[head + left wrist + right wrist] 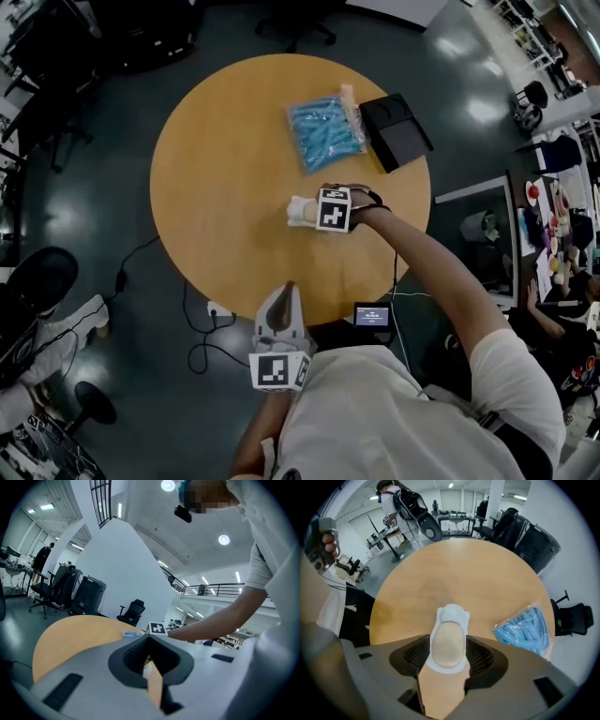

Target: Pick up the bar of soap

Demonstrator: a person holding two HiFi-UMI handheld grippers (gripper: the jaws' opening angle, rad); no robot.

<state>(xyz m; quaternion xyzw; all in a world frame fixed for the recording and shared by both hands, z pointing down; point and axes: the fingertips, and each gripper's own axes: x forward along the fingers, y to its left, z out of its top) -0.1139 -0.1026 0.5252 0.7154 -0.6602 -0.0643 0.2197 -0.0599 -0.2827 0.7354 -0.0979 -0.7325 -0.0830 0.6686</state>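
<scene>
Plainly, the bar of soap (pixel 449 651) is a pale beige oval, smooth and matte. It is bedded in a white dish (pixel 452 613) whose rim frames it and juts out past its far end. It rests on the round wooden table (pixel 216 178), near the bag of blue pieces (pixel 323 131), on that bag's side toward the person.

The right claw (pixel 448 639) is released. Its ribbed pads (pixel 480 656) stand spread on either side of the dish, close beside its rim. The left claw (pixel 149 640) is clenched tip to tip on nothing, off the table's edge and well apart from the bag.

Only the right gripper view shows the soap's surface and its dish. In the head view the soap is just a pale shape (pixel 300 212) poking out from the right claw's marker cube (pixel 334 209). Only the head view shows a black tray (pixel 396 129) just beside the bag. The left gripper view shows that cube (pixel 158 629) next to the bag's blue corner (pixel 132 634), but no clear soap.
</scene>
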